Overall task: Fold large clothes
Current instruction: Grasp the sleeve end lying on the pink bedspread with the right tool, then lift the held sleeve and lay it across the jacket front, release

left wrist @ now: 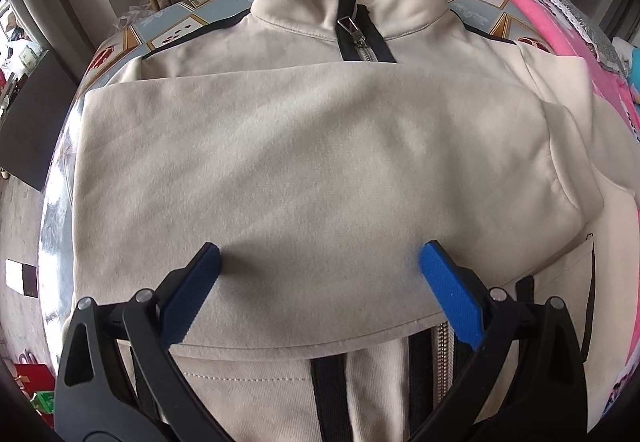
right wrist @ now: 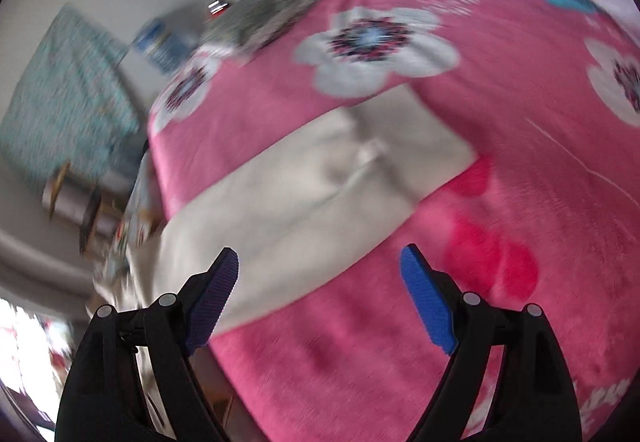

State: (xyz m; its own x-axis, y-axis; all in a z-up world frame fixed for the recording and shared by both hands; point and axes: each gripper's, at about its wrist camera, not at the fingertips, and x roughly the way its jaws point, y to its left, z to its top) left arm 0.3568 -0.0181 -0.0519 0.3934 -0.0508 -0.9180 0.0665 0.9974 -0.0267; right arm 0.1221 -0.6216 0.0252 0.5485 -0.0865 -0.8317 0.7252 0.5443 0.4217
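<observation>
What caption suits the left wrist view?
Open left gripper poised over a cream zip jacket, one sleeve folded across its front.

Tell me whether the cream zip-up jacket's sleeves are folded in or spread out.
One each: one sleeve lies folded across the cream zip-up jacket's chest; the other sleeve stretches out over the pink flowered blanket.

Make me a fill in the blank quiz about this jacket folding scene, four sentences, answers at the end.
1. The cream jacket has a ____ running down its front.
2. One sleeve lies stretched over a ____ flowered blanket.
3. The left tongs are ____, holding nothing.
4. The pads on the right tongs are ____ in colour.

Missing words: zipper; pink; open; blue
</observation>
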